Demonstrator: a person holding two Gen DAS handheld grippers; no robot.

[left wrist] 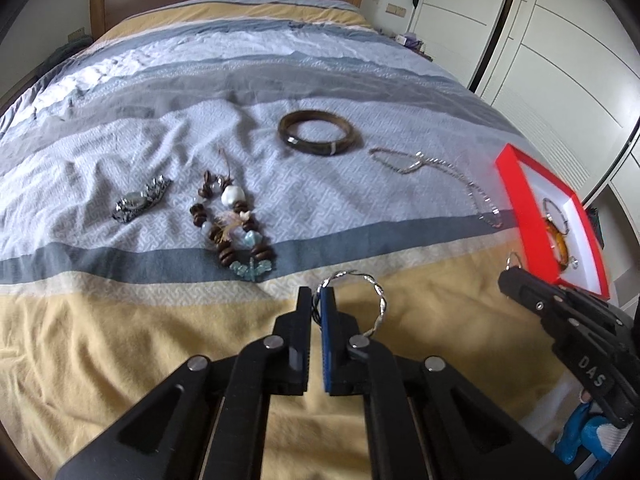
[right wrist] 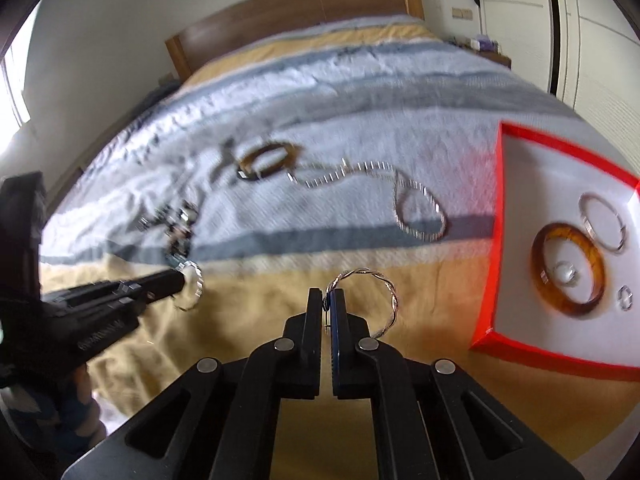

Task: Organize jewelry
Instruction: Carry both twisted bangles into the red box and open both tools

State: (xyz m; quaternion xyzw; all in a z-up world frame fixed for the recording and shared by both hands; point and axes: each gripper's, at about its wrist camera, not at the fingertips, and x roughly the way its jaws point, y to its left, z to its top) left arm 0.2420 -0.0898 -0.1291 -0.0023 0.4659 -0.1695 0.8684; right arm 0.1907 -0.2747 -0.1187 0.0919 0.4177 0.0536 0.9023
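The red tray [right wrist: 486,264] sits at the right edge of the bed [left wrist: 120,344] and already holds part of the jewelry: an amber bangle [right wrist: 538,272], a thin silver hoop [right wrist: 600,220], a small pale piece inside the bangle and a small ring [right wrist: 625,298] near the tray's front. That part of the task appears done.

Both tongs are clamped shut on twisted silver rings. The left gripper [left wrist: 318,296] pinches the left ring [left wrist: 378,300] by its rim above the yellow band of the bedspread. The right gripper [right wrist: 329,300] pinches the right ring [right wrist: 394,300] in the same way, just beside the tray's near corner (the right wrist view is blurred, so fine detail is uncertain). Neither ring is in the tray yet.

Left on the bedspread, well apart from the tray:
- a dark bangle [left wrist: 320,136], lying flat;
- a silver chain [left wrist: 440,172], loosely spread towards the tray;
- a beaded bracelet [left wrist: 232,224] of brown, white and blue beads;
- a dark metallic piece [left wrist: 140,200] furthest to the left.

Judgement: roughly half complete. Two items are in hand and four are untouched. The chain looks likeliest to snag or trail when lifted.
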